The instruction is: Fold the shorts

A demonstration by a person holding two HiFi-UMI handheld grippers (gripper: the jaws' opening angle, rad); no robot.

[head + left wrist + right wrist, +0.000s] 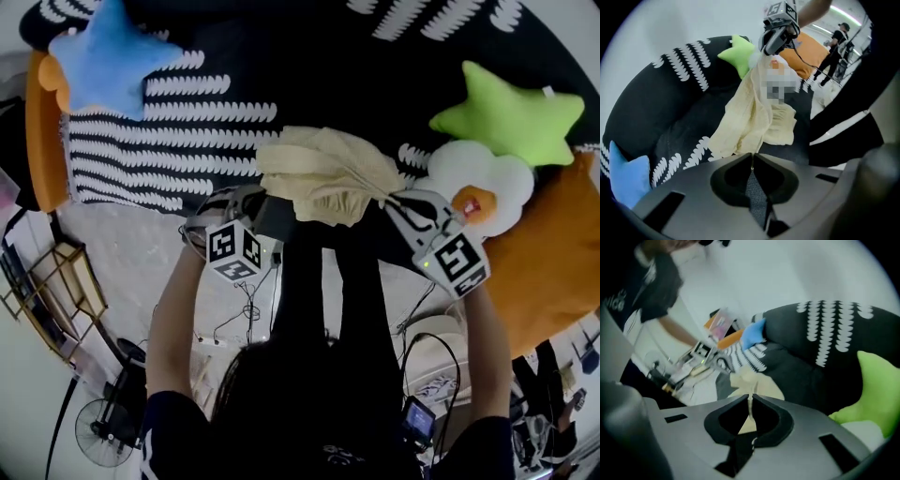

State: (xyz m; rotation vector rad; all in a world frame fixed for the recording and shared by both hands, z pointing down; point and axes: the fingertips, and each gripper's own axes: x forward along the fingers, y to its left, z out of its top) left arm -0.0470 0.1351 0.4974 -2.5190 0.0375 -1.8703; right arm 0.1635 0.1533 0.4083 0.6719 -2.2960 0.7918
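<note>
Shorts (pixel 323 173) made of pale yellow cloth hang bunched over a big round black cushion with white marks (pixel 216 112), right in front of the person. The left gripper (pixel 258 204) has its jaws pressed together on one edge of the shorts. The right gripper (pixel 392 201) has its jaws squeezed on the other edge, and a thin bit of yellow cloth shows between them. So the shorts run longways from one gripper across to the other, and the loose middle sags away from the person, toward the cushion. Both grippers are just as near to the cloth, one at each end. A green star pillow (pixel 511 117) sits off to the right side. I think the next move is to bring one held end over to the other.
</note>
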